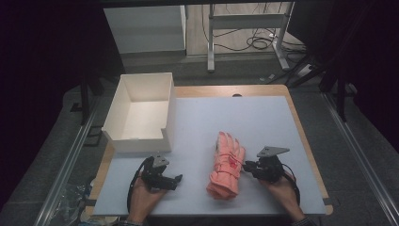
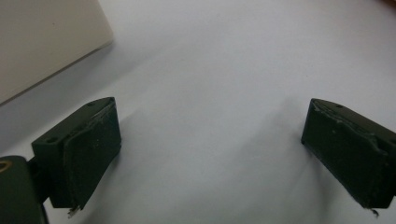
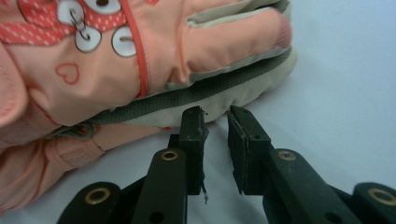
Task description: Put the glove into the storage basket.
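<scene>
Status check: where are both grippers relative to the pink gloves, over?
Left gripper open, resting clear beside white box. Right gripper nearly shut, empty, tips at edge of pink gloves. Nothing in the way.

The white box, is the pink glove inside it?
No, the pink glove lies flat on the table, to the right of the white box, which has nothing in it.

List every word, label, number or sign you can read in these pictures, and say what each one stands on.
No readable words or numbers anywhere.
Pink glove: a small outlined heart and a dotted bow decoration, no lettering.
White box: plain, unmarked.
Table: plain.
Claw jaws: unmarked.
</scene>
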`<state>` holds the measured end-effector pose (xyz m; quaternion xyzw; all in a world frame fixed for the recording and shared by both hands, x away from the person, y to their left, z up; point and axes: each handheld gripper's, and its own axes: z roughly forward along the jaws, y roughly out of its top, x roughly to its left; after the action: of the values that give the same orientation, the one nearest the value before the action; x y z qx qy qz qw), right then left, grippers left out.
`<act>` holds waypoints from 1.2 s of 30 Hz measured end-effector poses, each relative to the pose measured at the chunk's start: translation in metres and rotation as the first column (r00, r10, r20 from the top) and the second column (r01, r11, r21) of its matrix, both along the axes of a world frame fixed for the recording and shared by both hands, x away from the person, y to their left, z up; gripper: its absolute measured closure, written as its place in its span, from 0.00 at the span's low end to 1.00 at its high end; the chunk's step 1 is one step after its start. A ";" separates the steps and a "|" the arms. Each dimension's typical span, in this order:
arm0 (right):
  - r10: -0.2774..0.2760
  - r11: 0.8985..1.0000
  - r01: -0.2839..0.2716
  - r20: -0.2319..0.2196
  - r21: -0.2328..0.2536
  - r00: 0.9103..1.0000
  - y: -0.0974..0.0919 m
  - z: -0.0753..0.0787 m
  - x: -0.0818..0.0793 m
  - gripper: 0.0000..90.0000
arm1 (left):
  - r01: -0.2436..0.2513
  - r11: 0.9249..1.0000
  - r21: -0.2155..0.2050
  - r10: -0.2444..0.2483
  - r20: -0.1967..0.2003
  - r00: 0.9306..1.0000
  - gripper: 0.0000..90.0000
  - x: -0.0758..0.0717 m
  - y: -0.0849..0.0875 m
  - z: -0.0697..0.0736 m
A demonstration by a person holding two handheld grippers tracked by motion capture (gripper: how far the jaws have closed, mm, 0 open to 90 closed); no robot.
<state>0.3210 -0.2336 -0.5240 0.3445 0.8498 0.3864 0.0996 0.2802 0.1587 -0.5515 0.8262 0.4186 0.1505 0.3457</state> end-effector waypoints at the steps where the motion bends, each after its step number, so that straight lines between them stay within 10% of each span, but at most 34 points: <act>1: 0.003 1.000 -0.003 0.003 -0.002 1.000 0.001 -0.002 0.000 0.83 | 0.000 1.000 0.000 0.000 0.000 1.000 0.05 0.000 0.000 0.000; 36: 0.145 0.988 -0.144 -0.017 0.059 0.989 0.019 -0.007 -0.053 0.83 | 0.000 1.000 0.000 0.000 0.000 1.000 0.05 0.000 0.000 0.000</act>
<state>0.2677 -0.2149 -0.5307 0.2891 0.8619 0.4133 0.0521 0.2802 0.1588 -0.5515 0.8263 0.4184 0.1506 0.3456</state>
